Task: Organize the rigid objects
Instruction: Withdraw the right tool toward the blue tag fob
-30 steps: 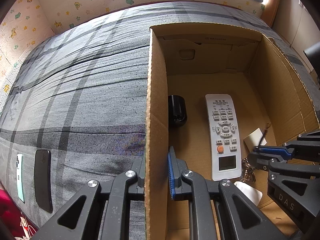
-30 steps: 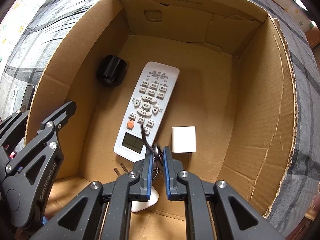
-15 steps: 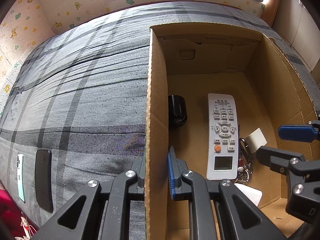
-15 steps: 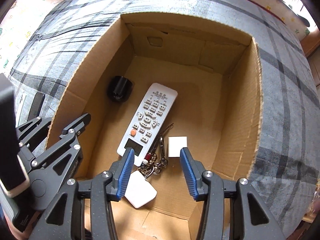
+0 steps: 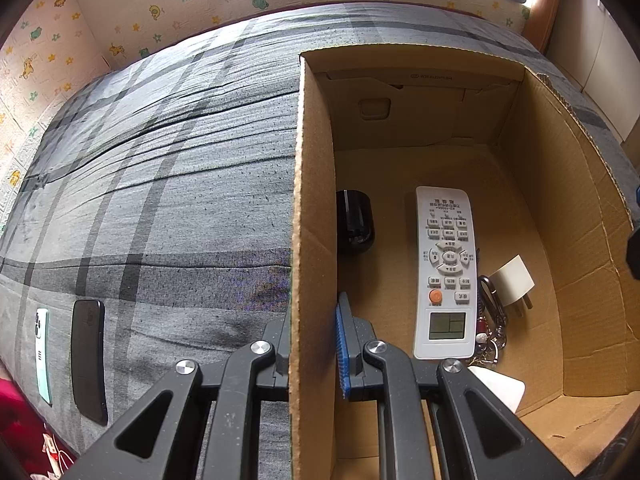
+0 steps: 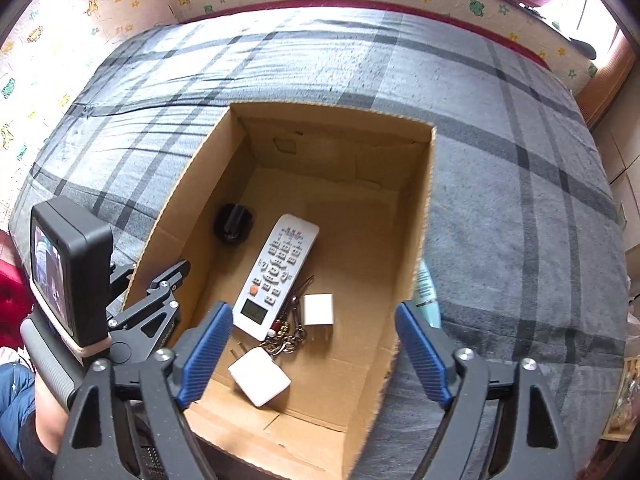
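The right gripper (image 6: 312,354) was opening above the box (image 6: 420,216), nothing between its jaws; the left gripper (image 5: 316,344) clamped the box wall. At twelve o'clock lay keys (image 6: 286,336), remote (image 6: 276,276) and chargers, already boxed. Two phones (image 5: 88,360) waited outside, at nine o'clock on the bed.

Setting: home bedroom. Bed (image 6: 500,208) with grey plaid sheet fills both views. Padded wall panels (image 5: 132,20) printed with cartoon frogs and stars run along its far edge. Window light above. Cardboard box (image 6: 416,216) of household items sits on bed.
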{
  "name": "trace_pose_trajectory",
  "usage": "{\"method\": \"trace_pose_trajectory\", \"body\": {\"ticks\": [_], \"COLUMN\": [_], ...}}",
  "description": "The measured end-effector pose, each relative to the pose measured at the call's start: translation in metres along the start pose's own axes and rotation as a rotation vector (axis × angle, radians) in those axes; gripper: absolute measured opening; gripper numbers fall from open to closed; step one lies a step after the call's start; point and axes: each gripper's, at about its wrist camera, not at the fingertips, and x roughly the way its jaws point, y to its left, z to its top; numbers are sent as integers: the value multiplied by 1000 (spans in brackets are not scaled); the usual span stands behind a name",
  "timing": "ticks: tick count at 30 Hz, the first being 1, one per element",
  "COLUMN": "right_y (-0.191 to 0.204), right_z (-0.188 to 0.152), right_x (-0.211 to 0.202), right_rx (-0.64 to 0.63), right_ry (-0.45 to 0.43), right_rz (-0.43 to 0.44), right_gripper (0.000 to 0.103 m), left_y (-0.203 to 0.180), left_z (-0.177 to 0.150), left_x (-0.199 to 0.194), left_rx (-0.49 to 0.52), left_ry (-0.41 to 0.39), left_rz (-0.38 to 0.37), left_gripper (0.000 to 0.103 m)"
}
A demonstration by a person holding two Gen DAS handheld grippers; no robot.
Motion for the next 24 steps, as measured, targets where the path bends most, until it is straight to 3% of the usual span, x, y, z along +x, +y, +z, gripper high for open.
{"method": "trace_pose_trajectory", "body": {"ticks": [5,10,24], "right_y": [-18,-42,-96], "right_z": [-1,-7,-37], "right_x": [-13,-23,-31], "right_rx": [20,46,95], "right_ry": [-34,-63,-130], "right_rz": [-21,-42,-158], "right_gripper": [99,103,103], "left_y": [-1,0,1], "left_z": [0,0,0], "left_x": [0,0,0], "left_rx": [3,0,2], "left_ry": [1,0,-2], "left_rz": [3,-1,3], "left_gripper": [16,16,16]}}
